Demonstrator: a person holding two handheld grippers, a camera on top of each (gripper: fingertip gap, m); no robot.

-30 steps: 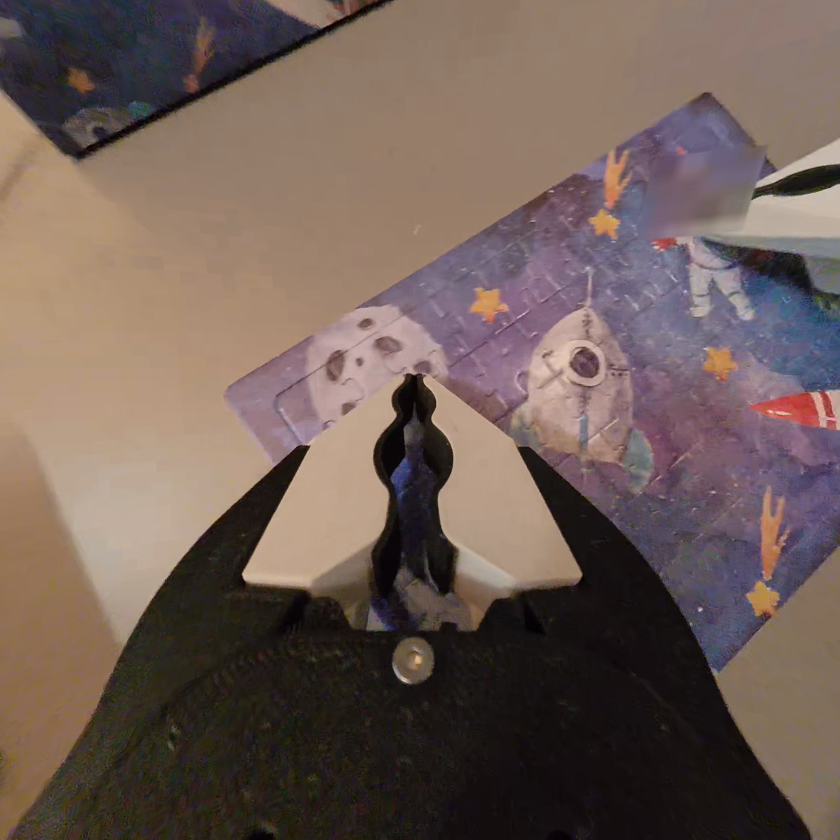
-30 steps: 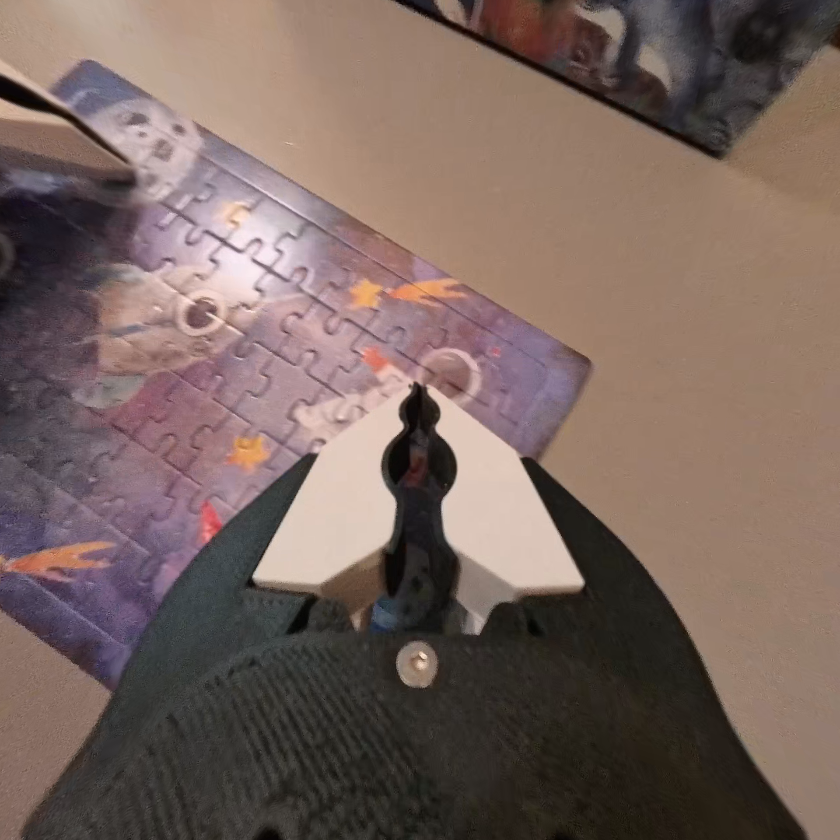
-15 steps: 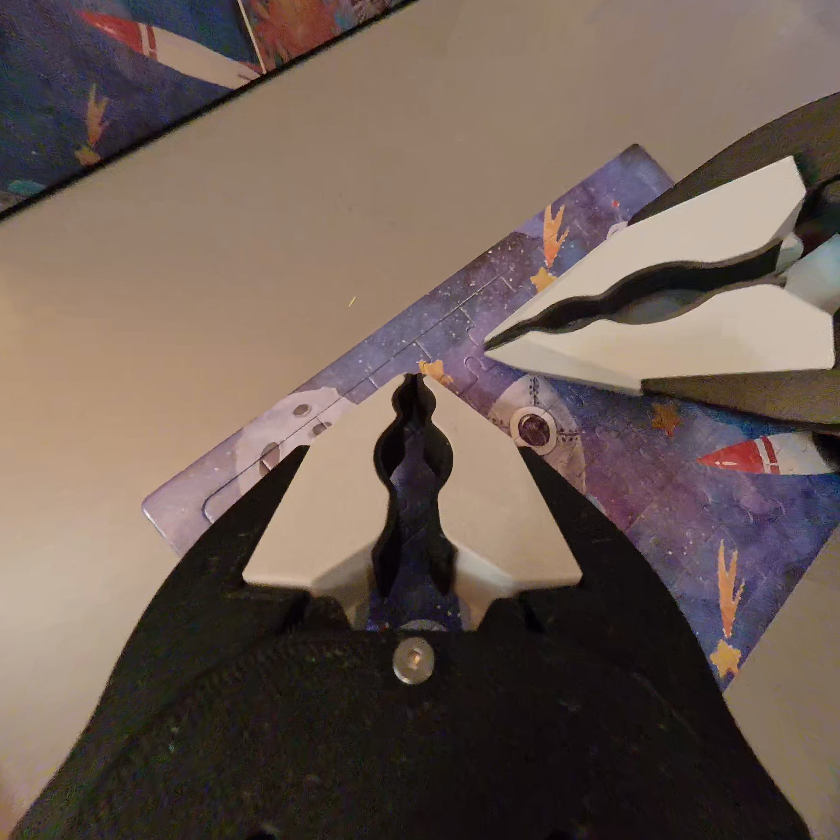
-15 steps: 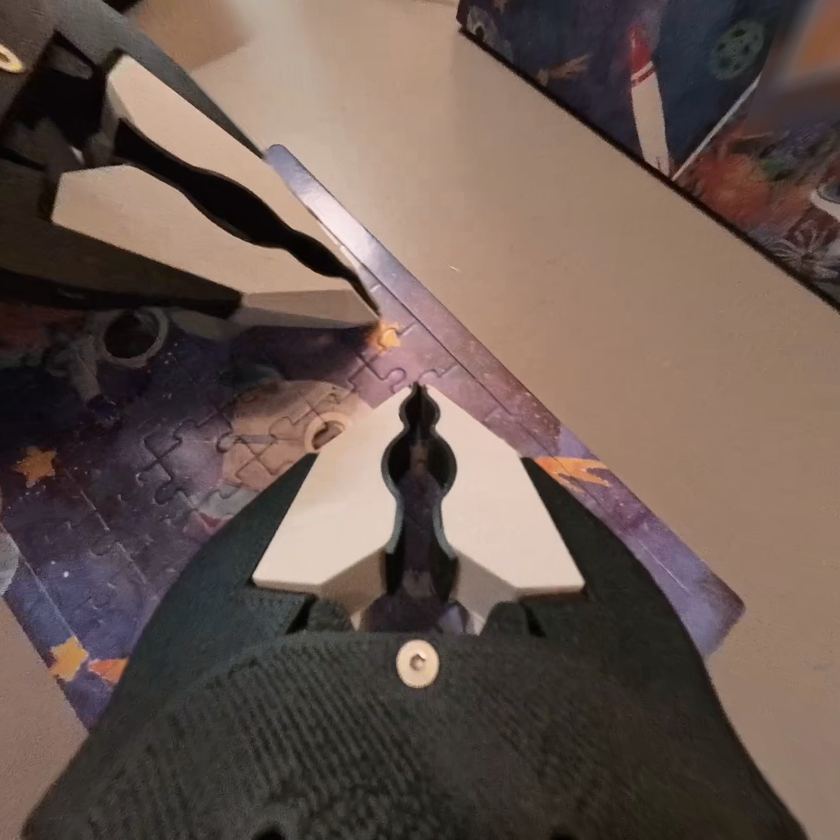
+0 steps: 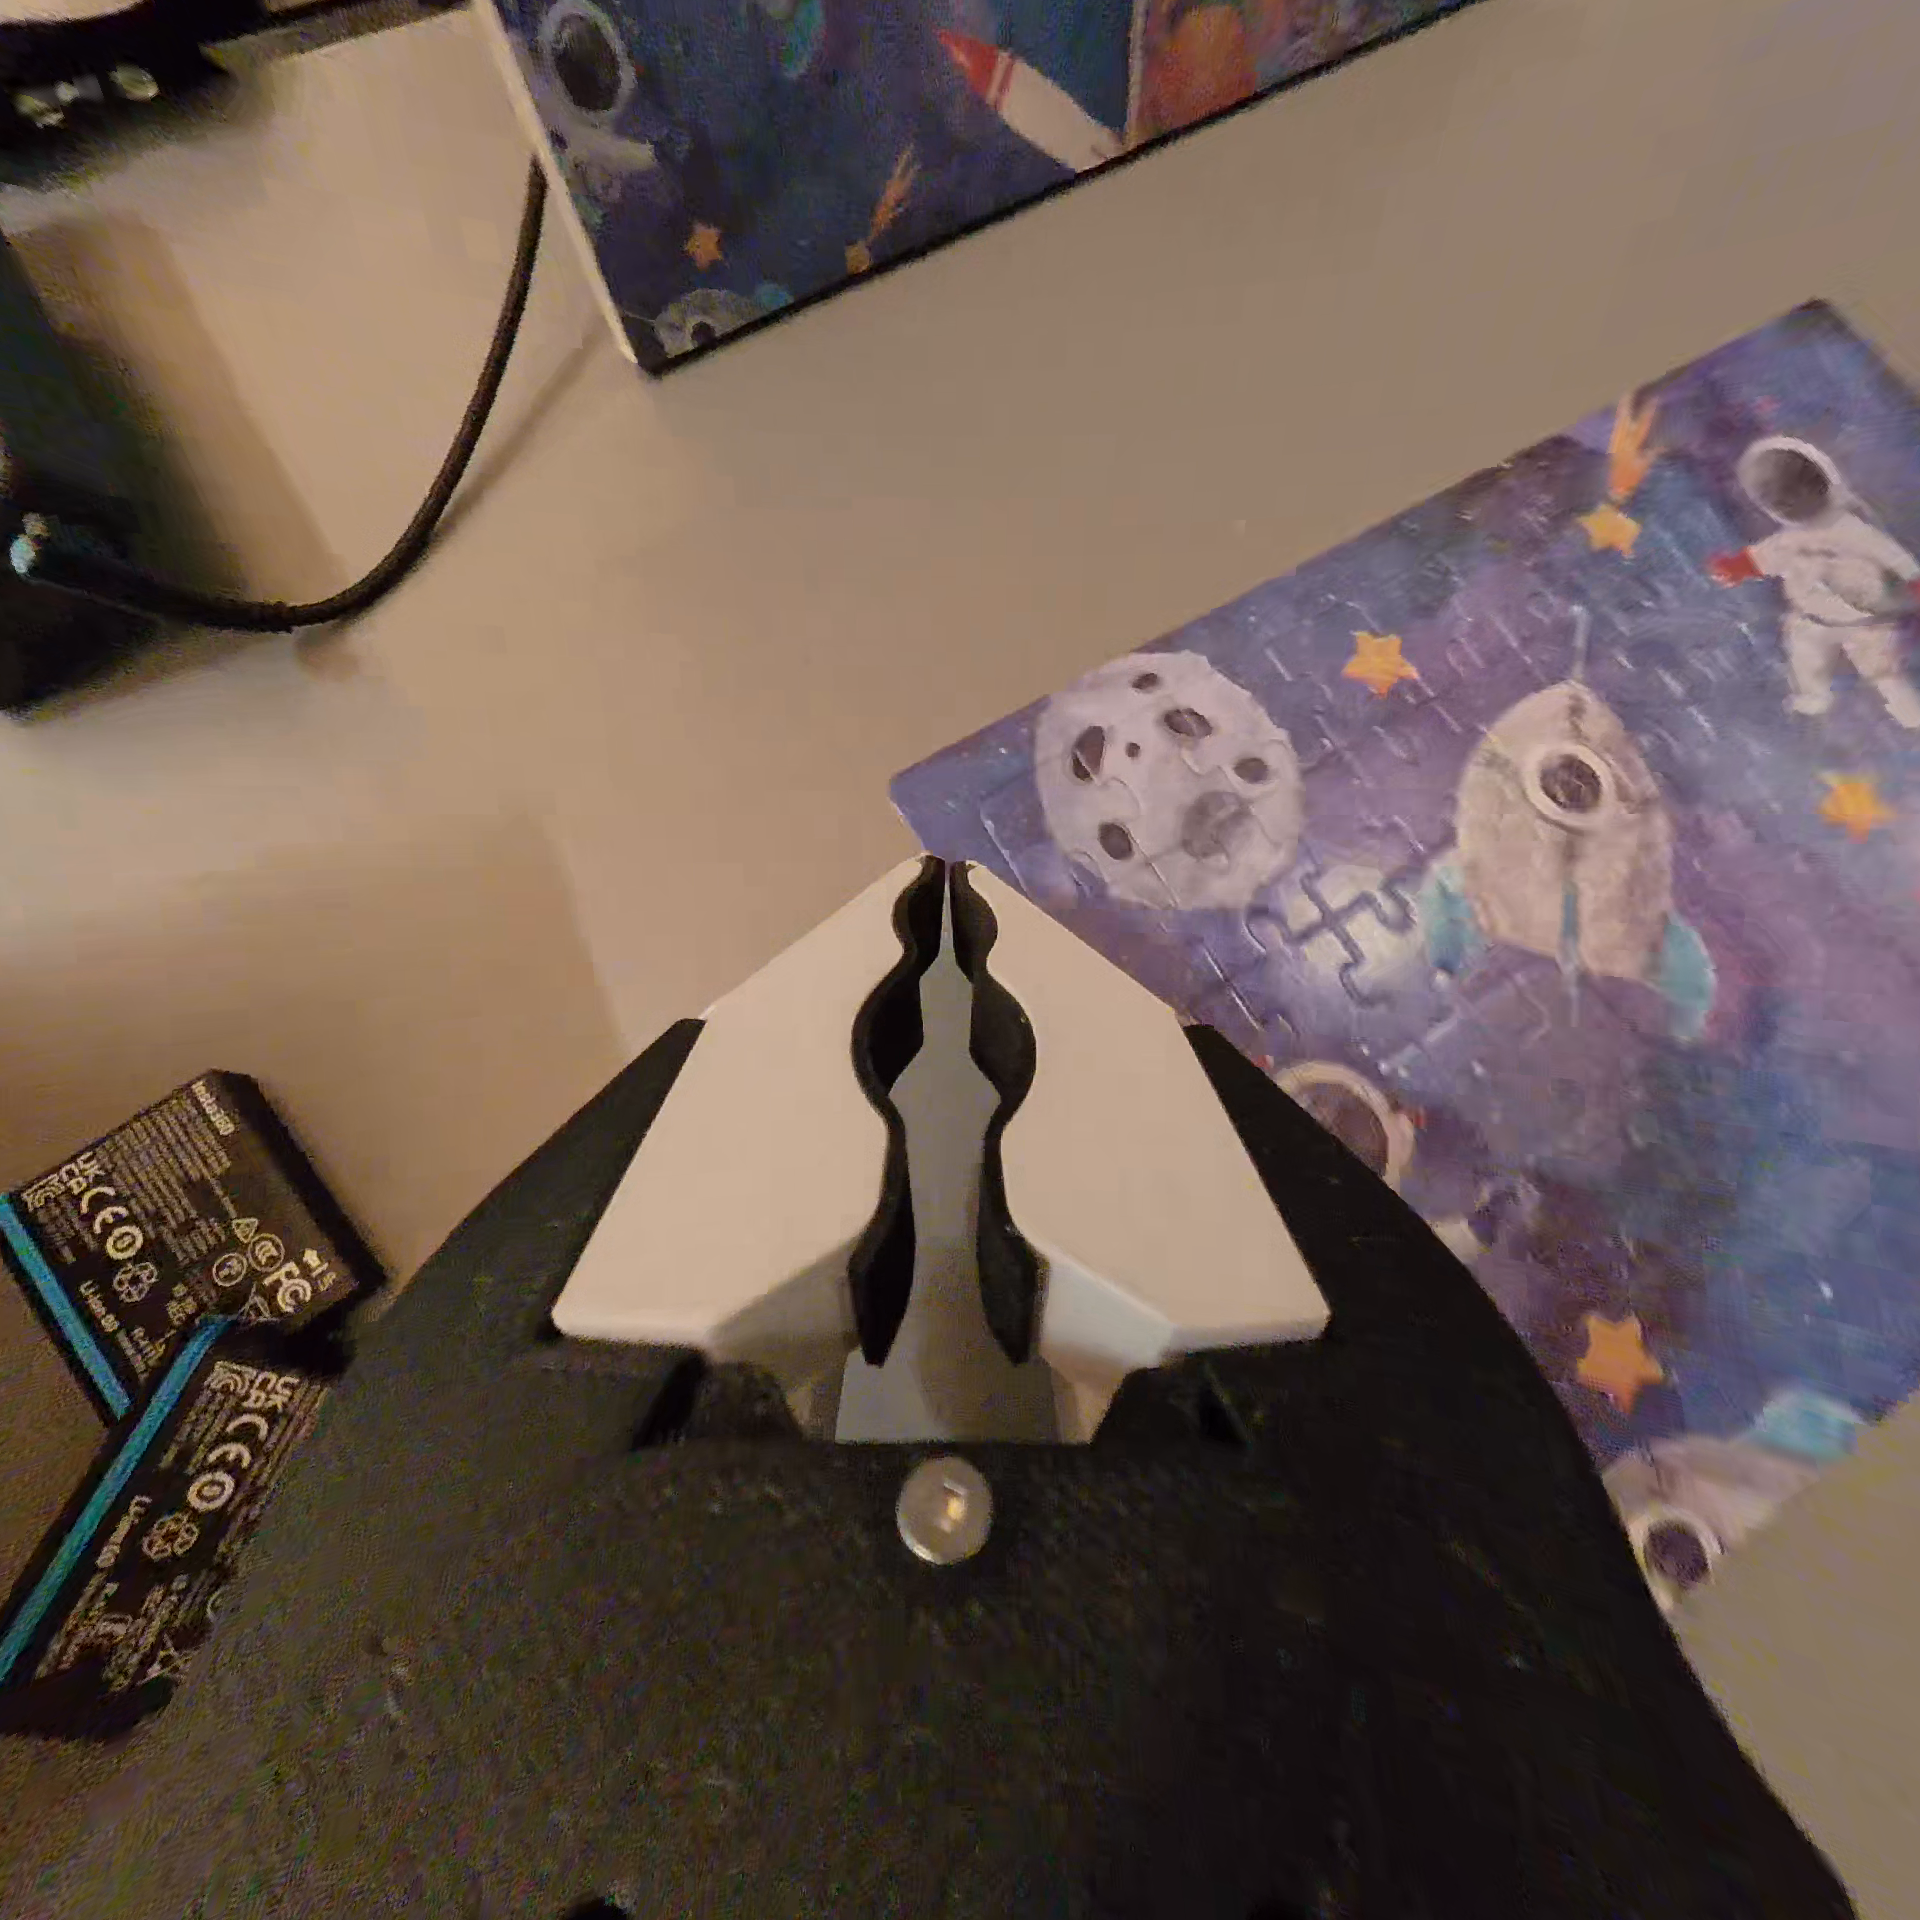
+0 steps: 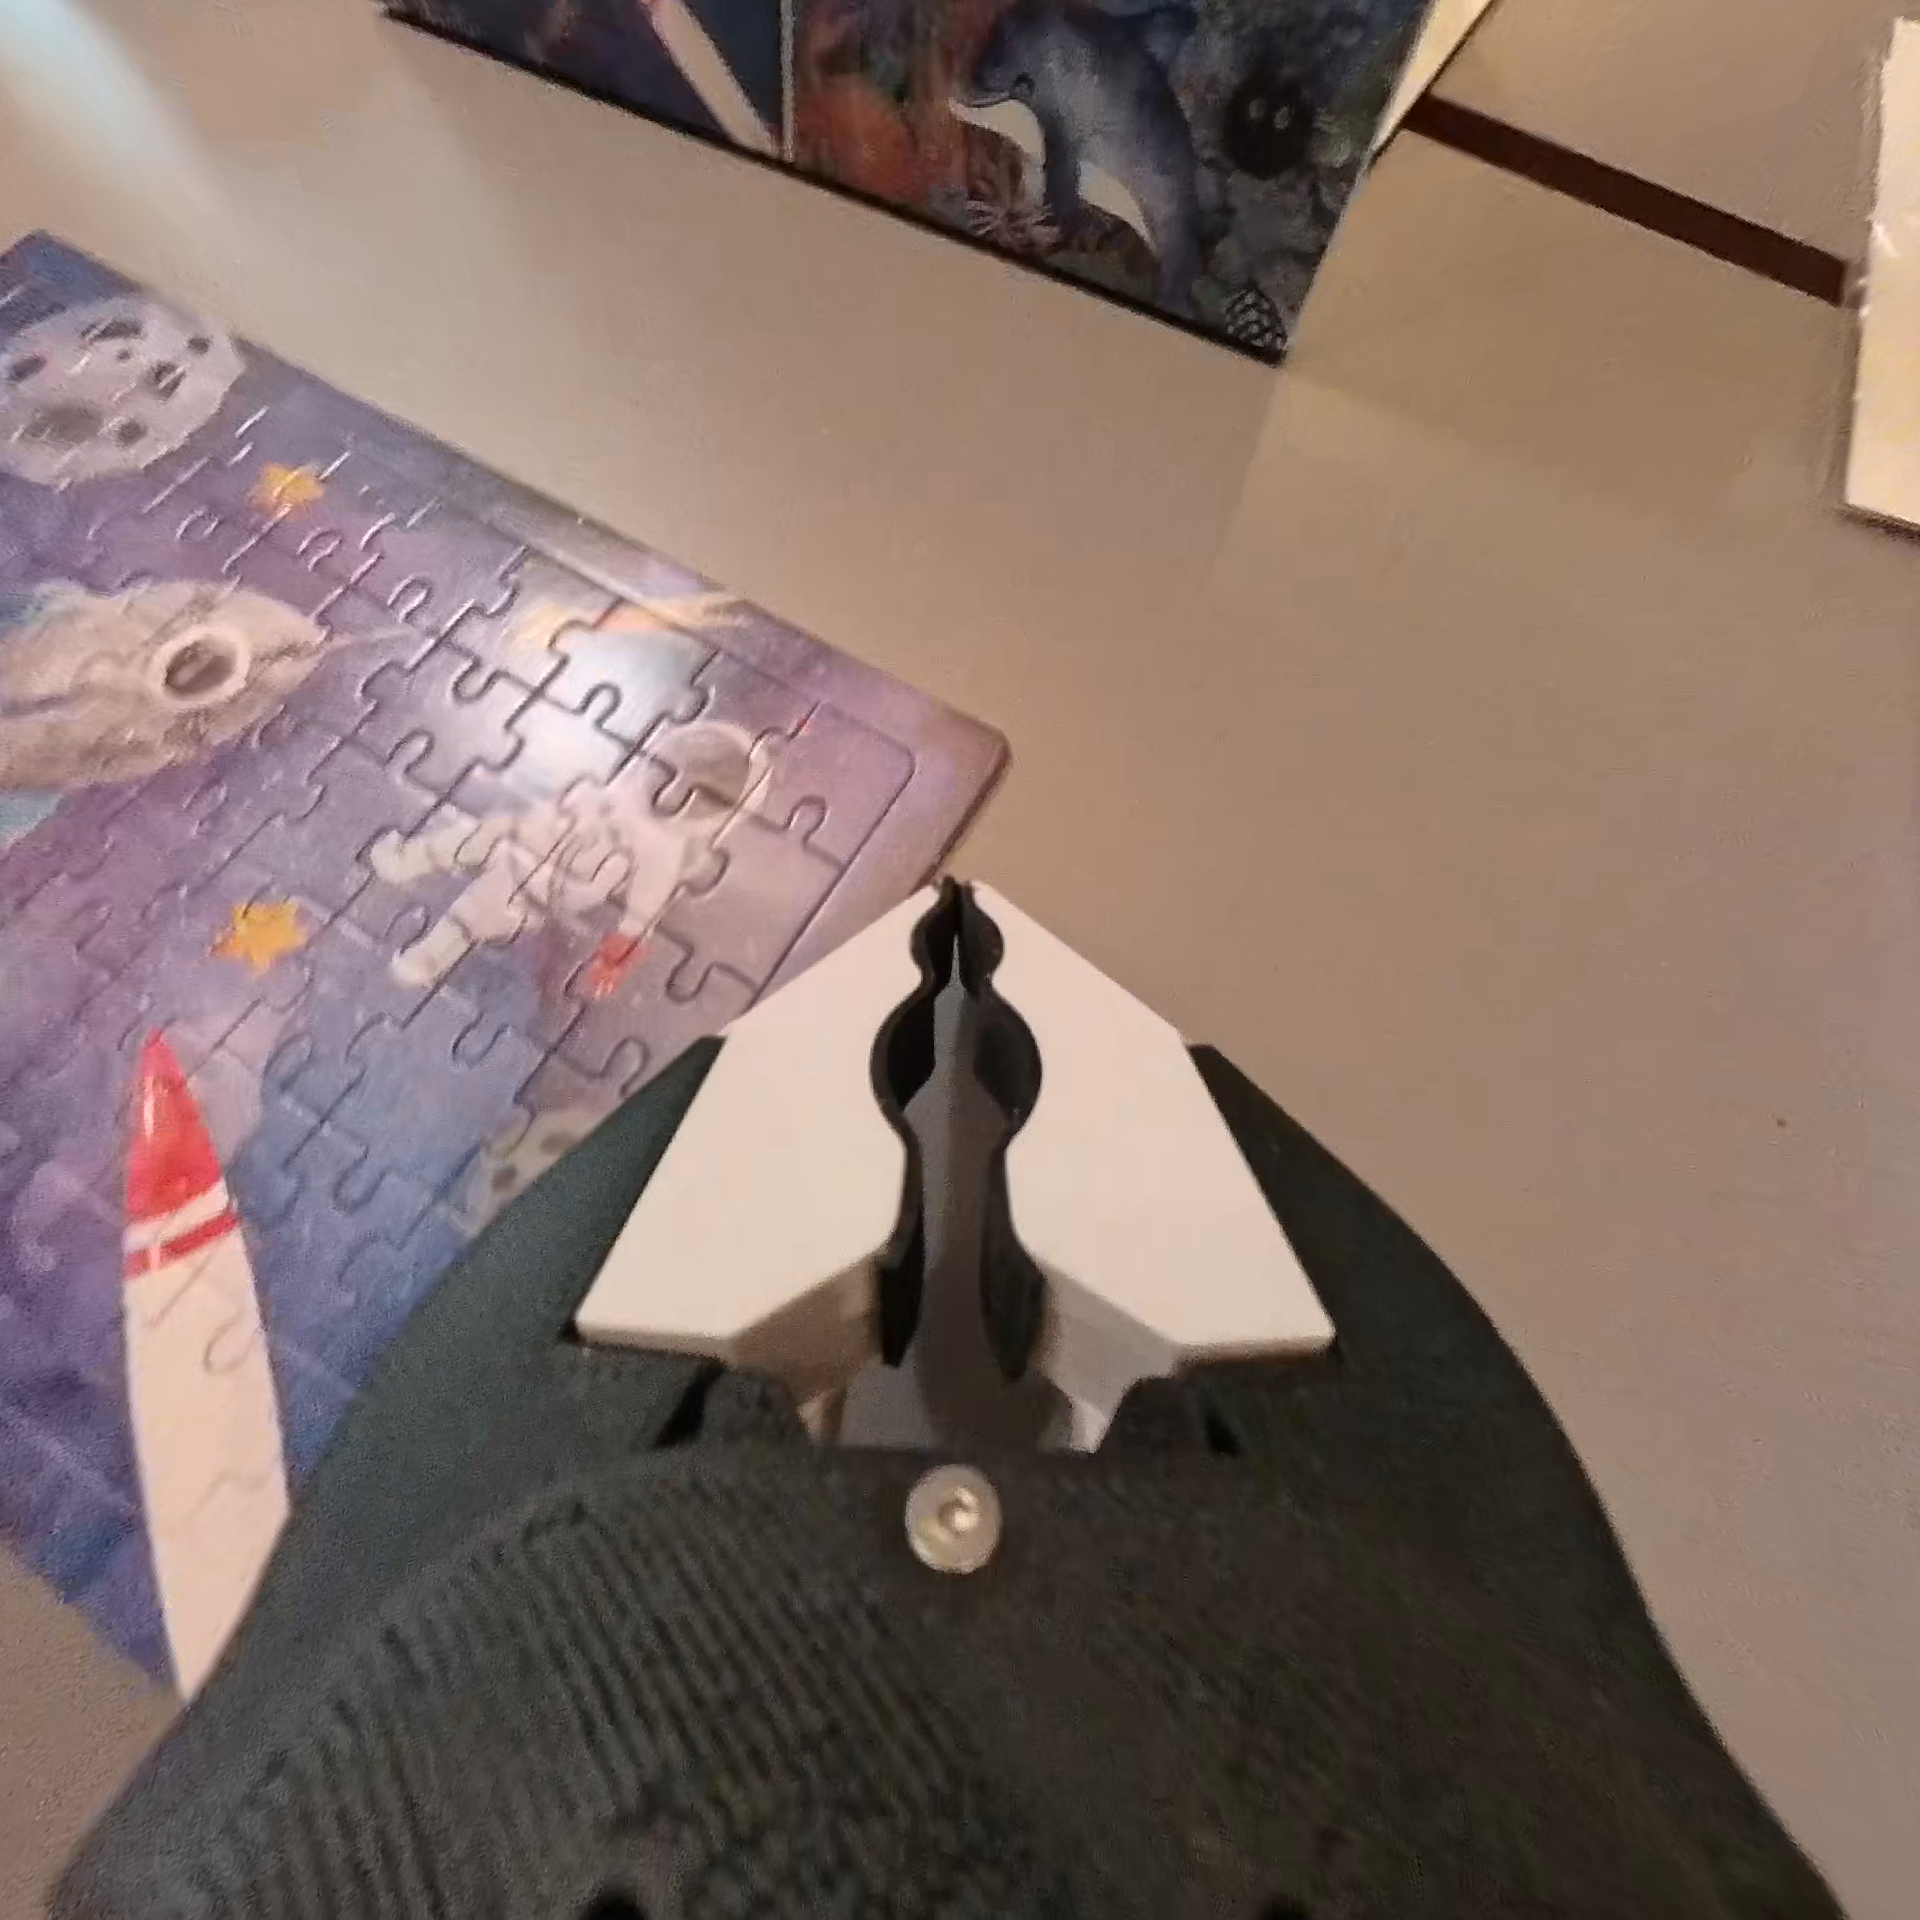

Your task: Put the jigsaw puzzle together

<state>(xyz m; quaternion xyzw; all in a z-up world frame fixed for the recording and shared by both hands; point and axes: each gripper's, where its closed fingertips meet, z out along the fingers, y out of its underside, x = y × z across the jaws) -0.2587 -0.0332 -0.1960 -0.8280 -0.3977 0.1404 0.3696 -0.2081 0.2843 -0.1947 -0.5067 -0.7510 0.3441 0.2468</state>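
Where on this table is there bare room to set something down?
A wide bare strip of table lies between the finished jigsaw puzzle and the puzzle box. More lies right of the puzzle's corner, toward the white sheet. It is crowded at the left, by the two black batteries and the black cable.

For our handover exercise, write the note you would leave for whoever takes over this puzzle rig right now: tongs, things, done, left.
Left tongs: shut, empty, beside the moon corner of the flat purple space-themed jigsaw puzzle.
Right tongs: shut, empty, just off the corner near the astronaut.
Puzzle lies on the beige table; its illustrated cardboard box sits behind.
Done: no gaps or loose pieces in view.
Left: check the hidden lower part.
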